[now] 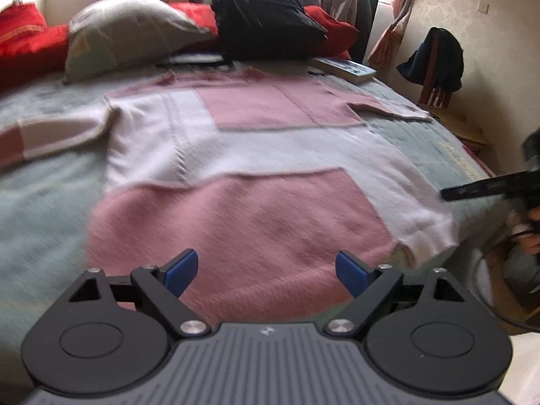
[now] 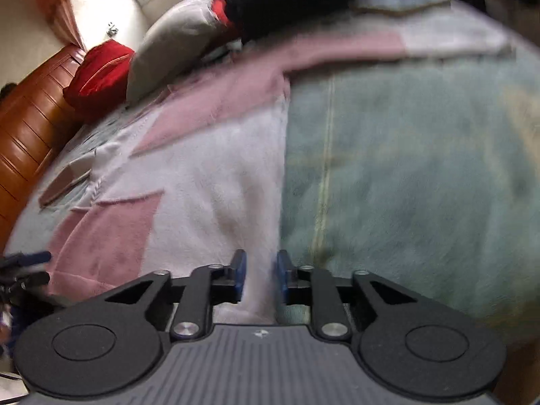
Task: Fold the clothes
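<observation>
The sweater [image 1: 236, 155], pink and white in blocks, lies spread flat on the bed [image 1: 44, 195], hem toward the cameras and neck toward the headboard; it appears laid out full-width so that the sleeves and sides can be turned in, and no fold is yet evident. One sleeve [image 1: 47, 135] extends to 9 o'clock of the body in the left wrist view, the other [image 1: 388, 109] to about 2 o'clock. The left gripper [image 1: 266, 271] is released, its blue pads standing wide apart above the pink hem panel with nothing between them; judged to be poised rather than engaged. The right gripper [image 2: 260, 275] stands over the side edge of the sweater where white knit meets the green bedcover [image 2: 405, 168]; its jaws are narrow but a gap shows, and the frame, which is blurred, does not show the pads pressing on cloth, so it is judged released, with the edge lying in line with the gap. Surroundings: a black bag [image 1: 266, 17] sits at 12 o'clock just beyond the neck of the sweater, a grey pillow [image 1: 125, 33] at 11 o'clock, red cushions [image 1: 23, 33] behind, and a book [image 1: 347, 67] near the 1 o'clock corner. The bag and book stand close to the collar and far sleeve and could crowd a fold carried upward; the near half of the bed is free of obstruction. A chair draped with dark clothing [image 1: 435, 57] stands off the bed at 2 o'clock, clear of the work.
</observation>
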Demonstrator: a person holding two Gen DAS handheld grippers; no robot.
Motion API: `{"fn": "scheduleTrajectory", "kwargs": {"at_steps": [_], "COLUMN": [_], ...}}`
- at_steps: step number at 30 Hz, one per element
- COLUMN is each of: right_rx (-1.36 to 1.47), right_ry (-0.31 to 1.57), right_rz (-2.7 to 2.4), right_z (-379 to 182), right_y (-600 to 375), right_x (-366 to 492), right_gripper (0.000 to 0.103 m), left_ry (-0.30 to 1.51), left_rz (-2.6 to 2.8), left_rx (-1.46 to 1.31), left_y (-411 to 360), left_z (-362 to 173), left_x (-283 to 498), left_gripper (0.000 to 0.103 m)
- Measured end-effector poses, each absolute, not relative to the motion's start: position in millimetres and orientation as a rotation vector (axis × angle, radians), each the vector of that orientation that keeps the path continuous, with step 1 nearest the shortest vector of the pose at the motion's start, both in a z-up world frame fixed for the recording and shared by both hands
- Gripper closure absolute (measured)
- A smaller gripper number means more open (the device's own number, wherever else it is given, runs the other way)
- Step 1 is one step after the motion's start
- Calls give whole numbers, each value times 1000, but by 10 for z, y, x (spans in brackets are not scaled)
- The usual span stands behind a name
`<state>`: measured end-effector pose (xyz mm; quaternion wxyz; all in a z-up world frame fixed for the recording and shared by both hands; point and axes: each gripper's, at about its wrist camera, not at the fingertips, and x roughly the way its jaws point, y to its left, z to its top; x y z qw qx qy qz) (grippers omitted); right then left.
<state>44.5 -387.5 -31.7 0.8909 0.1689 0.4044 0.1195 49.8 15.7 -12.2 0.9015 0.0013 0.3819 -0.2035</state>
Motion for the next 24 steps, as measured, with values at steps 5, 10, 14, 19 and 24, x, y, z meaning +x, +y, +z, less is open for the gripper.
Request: {"fn": "scheduleTrajectory", "kwargs": {"at_steps": [5,10,14,19,24], "right_rx": [139,-113,-183,-264,-287], "right_ry": [692,692,733,797,837], "right_rz": [363,555,600,595,598], "right_z": [74,-55,-265,-549,-519], "right_y": [-3079,-1870,-1340,-1253,-1608], "right_x": [607,1120,1409,1337,985], "right_gripper": [22,22,22,13,12], "left_ry": [748,765,821,968,950], "left_rz": [-384,-452,-516,-465,-445], "left_rx": [1,-85,-193,-248,-266], "left_y": [410,643,733,753,832], "left_z": [45,115,38,-373,-608], "left_x": [774,1227,1718,2209,2265], "left_gripper": [14,15,14,15,14]}}
